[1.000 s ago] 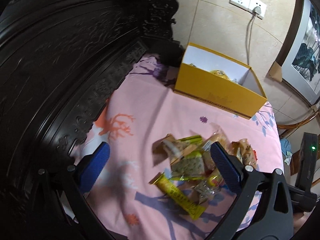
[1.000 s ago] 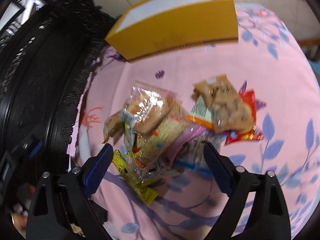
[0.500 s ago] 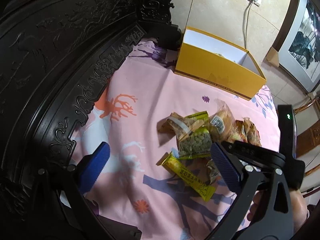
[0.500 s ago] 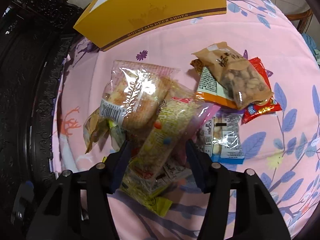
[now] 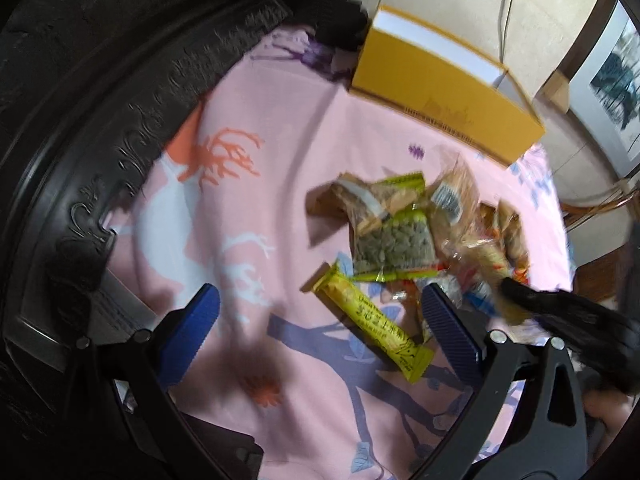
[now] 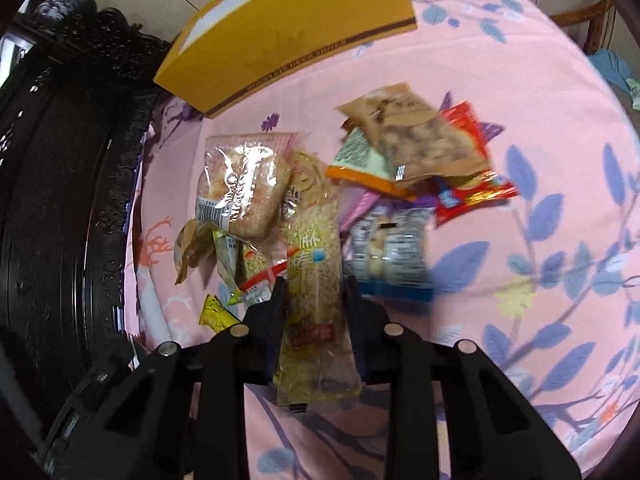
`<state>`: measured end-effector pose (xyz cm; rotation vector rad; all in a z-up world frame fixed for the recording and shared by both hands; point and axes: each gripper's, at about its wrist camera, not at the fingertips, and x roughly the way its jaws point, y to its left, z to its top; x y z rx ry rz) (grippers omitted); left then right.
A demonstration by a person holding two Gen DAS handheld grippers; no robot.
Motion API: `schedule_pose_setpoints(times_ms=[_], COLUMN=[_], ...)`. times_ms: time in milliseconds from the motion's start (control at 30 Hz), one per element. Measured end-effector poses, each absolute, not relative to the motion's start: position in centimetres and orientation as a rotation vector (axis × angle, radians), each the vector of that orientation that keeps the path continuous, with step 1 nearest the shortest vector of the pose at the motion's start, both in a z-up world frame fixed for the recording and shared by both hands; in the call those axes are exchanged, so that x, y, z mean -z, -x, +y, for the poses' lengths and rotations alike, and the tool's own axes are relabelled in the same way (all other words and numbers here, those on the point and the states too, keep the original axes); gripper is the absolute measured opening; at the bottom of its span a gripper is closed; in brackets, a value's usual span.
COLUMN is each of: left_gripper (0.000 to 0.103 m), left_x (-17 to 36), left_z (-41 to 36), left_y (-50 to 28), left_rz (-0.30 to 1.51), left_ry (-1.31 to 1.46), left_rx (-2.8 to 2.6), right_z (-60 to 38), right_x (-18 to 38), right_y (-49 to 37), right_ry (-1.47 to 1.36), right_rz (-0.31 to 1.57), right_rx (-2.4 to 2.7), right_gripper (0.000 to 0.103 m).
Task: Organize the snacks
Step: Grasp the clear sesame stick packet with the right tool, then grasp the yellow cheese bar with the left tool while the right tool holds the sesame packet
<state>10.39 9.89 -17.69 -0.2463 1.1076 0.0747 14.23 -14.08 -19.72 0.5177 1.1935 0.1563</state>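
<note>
Yellow box (image 6: 288, 36) top cut off, snack pile (image 5: 460, 240) blurred

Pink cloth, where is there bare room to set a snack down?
Free: the pink cloth between the dark carved wood and the snack pile, and the strip between that pile and the yellow box. Free too: the leaf-print side right of the pile. The pile is crowded.

Dim indoor light, motion blur, fisheye-warped edges.

Glossy plastic wrappers (image 6: 244, 192), matt cloth (image 6: 520, 80)
</note>
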Motion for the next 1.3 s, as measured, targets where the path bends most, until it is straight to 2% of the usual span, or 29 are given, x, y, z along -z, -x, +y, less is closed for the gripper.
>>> schedule_pose_setpoints(times_ms=[100,233,433,667,733,833,1033,1067,1100,1133,1300], left_gripper=[0.101,0.099,0.094,0.094,0.094,0.094,0.094,0.094,0.094,0.094,0.093], left_x=[19.0,20.8,23.0,22.6,22.8,22.8,22.9,22.9,23.0,23.1,23.9], left_z=[8.6,6.9,6.5,7.8,7.9,8.0,7.7,7.6,7.6,7.6,7.1], left_y=[-10.7,-11.2,-11.4,-9.9,-9.5,-9.1,-8.7,-8.7,-8.7,-8.8,-9.9], left_rz=[1.149,1.198,1.261,1.254,1.259,1.259,1.262,1.263,1.266,1.268,1.278], left_ry=[0.251,0.271,0.36,0.375,0.377,0.378,0.38,0.378,0.38,0.382,0.404], left_rx=[-0.078,-0.107,-0.174,-0.235,-0.247,-0.262,-0.271,-0.275,-0.281,-0.285,-0.3], right_z=[-14.5,-14.7,-14.7,-12.4,-11.7,-11.9,-12.0,-11.7,-11.6,-11.9,-14.4], right_x=[18.7,18.4,20.9,22.6,22.4,21.9,24.2,24.7,25.1,25.3,23.9], right_y=[-13.7,-13.6,-13.8,-14.6,-14.7,-13.9,-14.7,-15.0,-15.2,-15.1,-14.0], right_ry=[-0.474,-0.384,-0.411,-0.361,-0.344,-0.323,-0.351,-0.34,-0.329,-0.339,-0.368], right_rz=[1.157,1.142,1.252,1.295,1.298,1.291,1.359,1.365,1.369,1.368,1.328], right_rx=[-0.171,-0.189,-0.254,-0.253,-0.247,-0.19,-0.198,-0.199,-0.198,-0.205,-0.246], right_gripper=[0.017,0.01,0.011,0.022,0.033,0.034,0.037,0.036,0.03,0.028,0.028])
